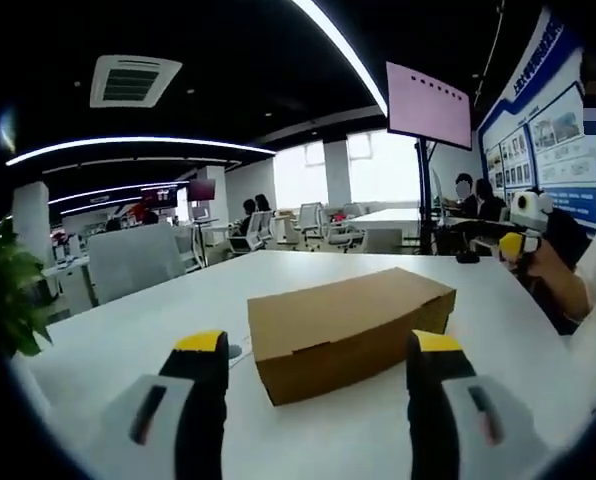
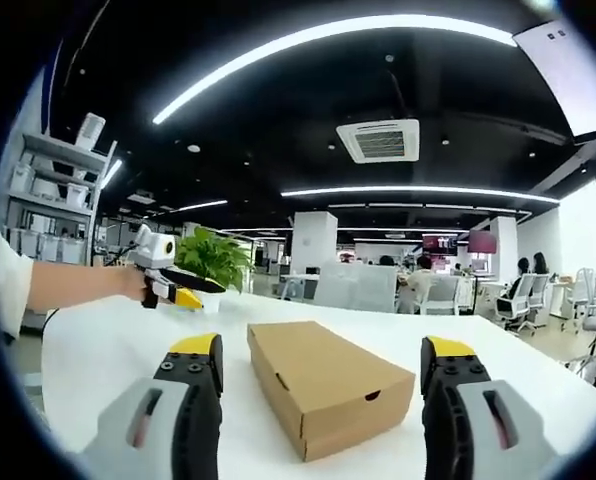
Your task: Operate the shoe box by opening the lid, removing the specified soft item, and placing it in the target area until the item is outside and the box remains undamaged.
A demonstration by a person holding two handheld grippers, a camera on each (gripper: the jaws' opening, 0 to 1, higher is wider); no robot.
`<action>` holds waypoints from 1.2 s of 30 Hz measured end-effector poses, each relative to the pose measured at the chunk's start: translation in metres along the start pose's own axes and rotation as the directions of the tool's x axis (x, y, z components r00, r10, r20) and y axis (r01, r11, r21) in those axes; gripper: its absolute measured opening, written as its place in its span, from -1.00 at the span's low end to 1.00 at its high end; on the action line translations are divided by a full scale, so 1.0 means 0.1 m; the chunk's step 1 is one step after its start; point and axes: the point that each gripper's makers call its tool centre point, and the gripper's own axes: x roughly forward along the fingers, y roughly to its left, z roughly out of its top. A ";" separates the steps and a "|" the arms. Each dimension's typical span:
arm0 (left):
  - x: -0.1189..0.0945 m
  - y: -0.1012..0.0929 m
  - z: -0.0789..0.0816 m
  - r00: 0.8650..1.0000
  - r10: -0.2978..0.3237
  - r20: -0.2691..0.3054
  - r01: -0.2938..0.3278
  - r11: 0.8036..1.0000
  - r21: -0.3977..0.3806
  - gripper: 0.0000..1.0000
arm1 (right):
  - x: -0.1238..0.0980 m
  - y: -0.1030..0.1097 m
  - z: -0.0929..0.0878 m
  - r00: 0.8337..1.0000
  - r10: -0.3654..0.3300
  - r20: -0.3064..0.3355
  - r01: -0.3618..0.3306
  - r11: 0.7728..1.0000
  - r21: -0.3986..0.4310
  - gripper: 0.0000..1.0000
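Shoe box (image 1: 350, 330), lid closed, sits mid white table (image 1: 128, 320). Left gripper (image 1: 318, 375) and right gripper (image 2: 321, 375) hover near it on opposite sides, jaws apart, holding nothing.

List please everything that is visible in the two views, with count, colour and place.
shoe box: one, brown cardboard, lid closed, lying on the table between both grippers.
table: one, white, under the box.
potted plant: one, green, at the table's far edge in the right gripper view.
office chairs: several, grey-white, behind the table.
wall screen: one, pale pink, mounted high near the windows.
ceiling air vent: one, white, in the dark ceiling.
people: a few, seated at distant desks.
left gripper: one, grey with yellow-tipped black fingers, open, above the table.
right gripper: one, same colours, open, facing the box.
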 end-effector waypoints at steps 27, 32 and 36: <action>0.42 0.21 -0.29 0.998 -0.051 0.022 0.051 0.998 -0.033 0.48 | 0.30 -0.11 -0.60 0.988 -0.016 -0.157 0.021 0.999 0.029 0.69; 0.45 0.35 -0.32 0.998 -0.037 0.055 0.041 0.997 -0.070 0.45 | 0.39 -0.11 -0.60 0.988 -0.026 -0.154 0.028 1.000 0.010 0.66; 0.47 0.46 -0.38 0.999 -0.017 0.049 0.024 0.991 -0.129 0.42 | 0.44 -0.09 -0.59 0.991 -0.022 -0.135 0.026 0.999 0.032 0.70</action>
